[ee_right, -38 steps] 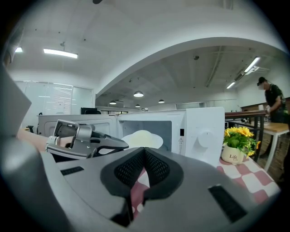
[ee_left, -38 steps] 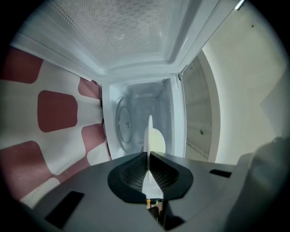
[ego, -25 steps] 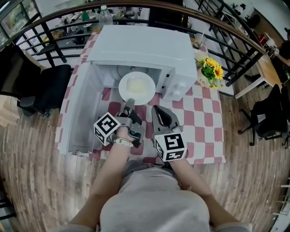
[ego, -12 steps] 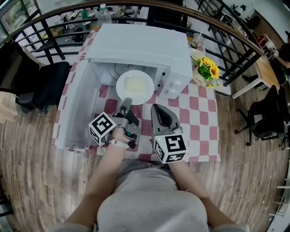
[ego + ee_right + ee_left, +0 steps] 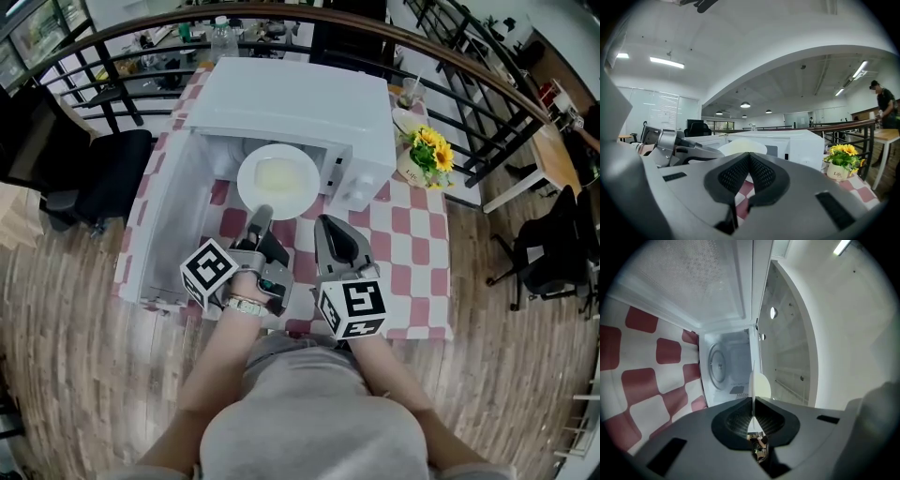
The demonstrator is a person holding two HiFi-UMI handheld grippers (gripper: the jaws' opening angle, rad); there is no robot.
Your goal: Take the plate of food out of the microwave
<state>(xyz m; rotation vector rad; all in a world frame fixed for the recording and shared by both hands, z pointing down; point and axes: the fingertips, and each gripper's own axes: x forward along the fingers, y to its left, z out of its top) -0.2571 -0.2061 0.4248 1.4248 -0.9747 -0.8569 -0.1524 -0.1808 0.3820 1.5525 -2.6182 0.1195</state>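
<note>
A white plate (image 5: 278, 181) of pale food hangs at the mouth of the white microwave (image 5: 300, 98), about half of it out over the checked cloth. My left gripper (image 5: 262, 213) is shut on the plate's near rim. In the left gripper view the plate (image 5: 757, 384) shows edge-on between the closed pads of the left gripper (image 5: 753, 401), with the oven cavity and its turntable (image 5: 717, 365) behind. My right gripper (image 5: 324, 223) hovers just right of the plate, shut and empty. From the right gripper (image 5: 749, 157) the plate (image 5: 742, 146) appears ahead, to the left.
The microwave door (image 5: 164, 225) stands swung open at the left. A pot of yellow flowers (image 5: 427, 155) and a glass (image 5: 409, 94) sit to the microwave's right. The red-and-white checked table (image 5: 412, 244) ends near my body. Black railings (image 5: 487, 103) and a chair (image 5: 89, 183) surround it.
My left gripper has drawn slightly back toward me and leftward with the plate, bringing it a little further out of the microwave. The right gripper has barely moved.
</note>
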